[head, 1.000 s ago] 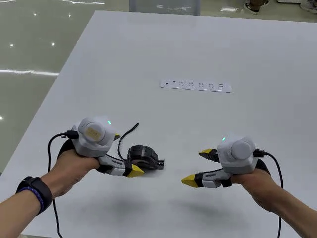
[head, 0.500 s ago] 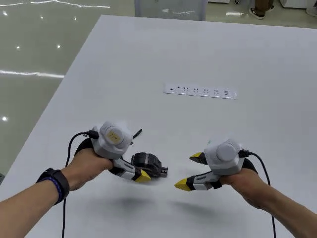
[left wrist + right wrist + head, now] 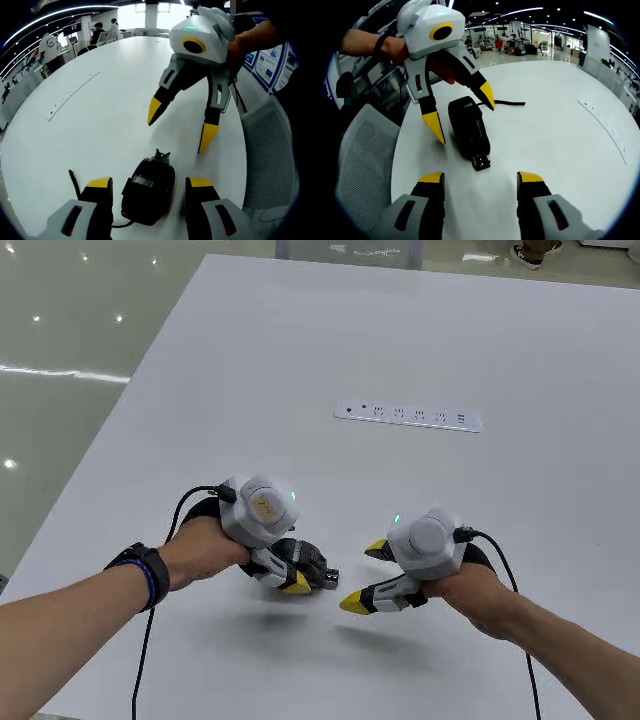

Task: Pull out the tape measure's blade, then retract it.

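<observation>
An open-plan office: a long white counter point(image 3: 450, 330) with a power strip point(image 3: 408, 415), glossy floor point(image 3: 60, 360), a mesh chair point(image 3: 362, 155), ceiling light strips point(image 3: 525, 10) (people point(image 3: 497, 42) sit at far desks).

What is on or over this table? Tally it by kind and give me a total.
Tape measure: 1
Power strip: 1
Handheld tools: 2, the left tool and the right tool
Total: 4
</observation>
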### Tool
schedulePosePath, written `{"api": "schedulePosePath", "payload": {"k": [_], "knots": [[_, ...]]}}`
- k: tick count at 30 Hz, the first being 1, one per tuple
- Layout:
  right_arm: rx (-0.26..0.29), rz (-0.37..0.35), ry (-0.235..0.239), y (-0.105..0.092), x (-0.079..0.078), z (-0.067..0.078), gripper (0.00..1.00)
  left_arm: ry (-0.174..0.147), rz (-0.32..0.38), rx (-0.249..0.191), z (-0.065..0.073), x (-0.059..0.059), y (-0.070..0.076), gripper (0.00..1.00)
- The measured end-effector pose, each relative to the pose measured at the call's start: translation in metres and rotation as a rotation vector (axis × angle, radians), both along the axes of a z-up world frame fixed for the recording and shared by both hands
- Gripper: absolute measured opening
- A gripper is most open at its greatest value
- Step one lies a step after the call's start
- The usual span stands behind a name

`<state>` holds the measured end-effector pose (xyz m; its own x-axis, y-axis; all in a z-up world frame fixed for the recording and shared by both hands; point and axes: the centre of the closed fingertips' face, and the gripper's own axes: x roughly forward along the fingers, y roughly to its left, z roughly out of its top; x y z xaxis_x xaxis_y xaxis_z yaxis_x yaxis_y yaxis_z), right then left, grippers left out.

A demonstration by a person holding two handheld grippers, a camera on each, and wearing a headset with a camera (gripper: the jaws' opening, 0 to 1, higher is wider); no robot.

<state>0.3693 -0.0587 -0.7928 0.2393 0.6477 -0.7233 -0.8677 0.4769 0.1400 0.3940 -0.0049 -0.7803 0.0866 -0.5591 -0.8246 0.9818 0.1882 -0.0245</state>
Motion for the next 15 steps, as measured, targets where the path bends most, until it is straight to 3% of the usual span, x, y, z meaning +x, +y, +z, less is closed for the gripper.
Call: {"api": "schedulePosePath", "payload": {"k": [3,6,7,8,10,15], "knots": [[0.0,0.0,0.0,0.0,0.0,0.0,0.58,0.0,-0.005,0.003,-0.001,0.0,0.0,0.47],[-0.002,0.002,0.007,0.001,0.002,-0.003,0.58,-0.02,-0.048,0.039,-0.005,-0.001,0.002,0.46],[-0.028,0.046,-0.011,0.006,0.003,-0.007,0.58,-0.047,-0.117,0.087,-0.012,-0.003,0.003,0.44],[-0.029,0.051,-0.01,0.007,0.003,-0.007,0.57,-0.059,-0.122,0.09,-0.012,-0.001,0.003,0.42],[-0.028,0.063,-0.009,0.011,0.003,-0.008,0.57,-0.039,-0.122,0.08,-0.01,0.0,0.003,0.37],[-0.043,0.098,-0.022,0.018,0.005,-0.012,0.54,-0.049,-0.15,0.094,-0.011,0.0,0.004,0.36]]}}
